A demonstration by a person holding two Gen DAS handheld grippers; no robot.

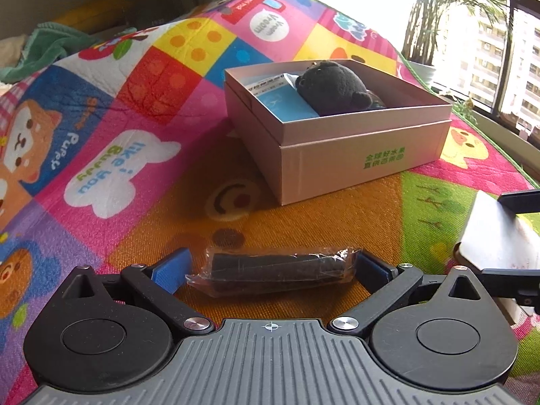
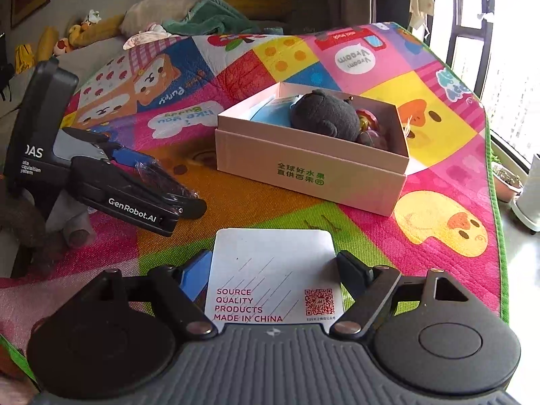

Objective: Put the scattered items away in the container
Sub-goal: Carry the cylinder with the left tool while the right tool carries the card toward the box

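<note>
An open cardboard box sits on the colourful play mat. It holds a black plush toy, a blue packet and other small items. My left gripper is shut on a black roll in clear wrap, held crosswise just above the mat, short of the box. My right gripper is shut on a white card printed "SOURCE QUALITY PRODUCTS", to the right of the left gripper, also short of the box.
The play mat covers the surface. A green towel and soft toys lie beyond its far edge. A potted plant and a window stand at the right edge.
</note>
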